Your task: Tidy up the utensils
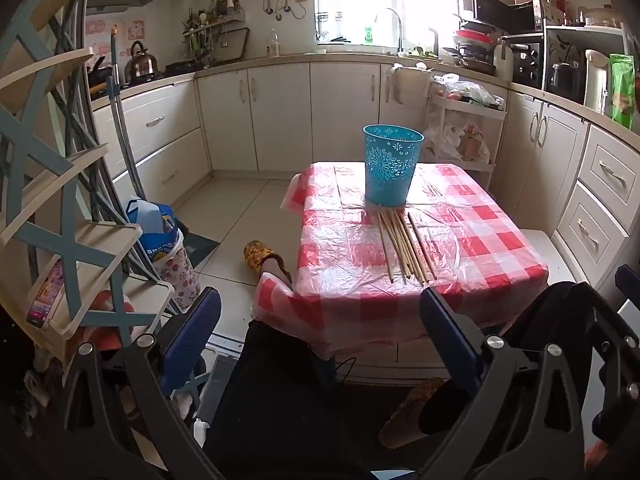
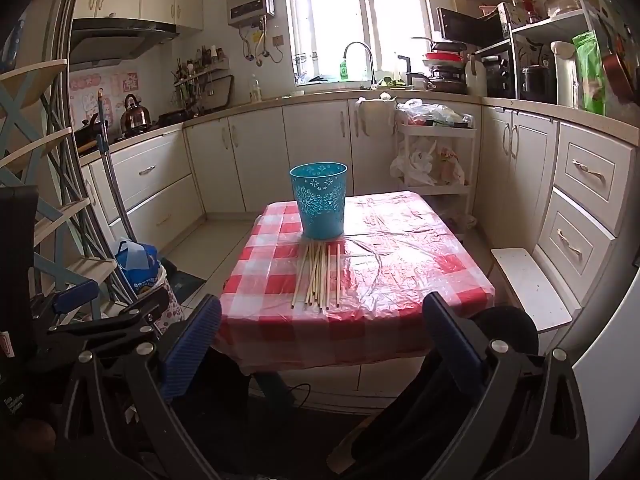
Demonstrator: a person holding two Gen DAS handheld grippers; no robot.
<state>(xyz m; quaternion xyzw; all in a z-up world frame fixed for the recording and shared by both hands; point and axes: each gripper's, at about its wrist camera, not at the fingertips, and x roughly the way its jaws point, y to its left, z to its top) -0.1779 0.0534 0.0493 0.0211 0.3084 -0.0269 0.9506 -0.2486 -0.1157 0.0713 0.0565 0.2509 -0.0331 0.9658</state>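
Observation:
Several wooden chopsticks (image 1: pixel 404 246) (image 2: pixel 318 276) lie side by side on a small table (image 1: pixel 472 240) (image 2: pixel 420 248) with a red-and-white checked cover. Just behind them stands an upright blue perforated bucket (image 1: pixel 390 164) (image 2: pixel 320 200). My left gripper (image 1: pixel 320 322) hangs open before the table's near edge, above the person's dark-clothed leg, with nothing between its blue pads. My right gripper (image 2: pixel 322 328) is open too, level with the near edge and short of the chopsticks. The left gripper (image 2: pixel 104 300) also shows at the left of the right wrist view.
Kitchen cabinets (image 2: pixel 256 160) run around the room. A shelf rack (image 1: pixel 60 184) and a blue bag (image 1: pixel 158 232) stand at the left, a white cart (image 2: pixel 436 152) behind the table, a white stool (image 2: pixel 528 284) to its right. The person's slippered feet (image 1: pixel 266 262) rest on the floor.

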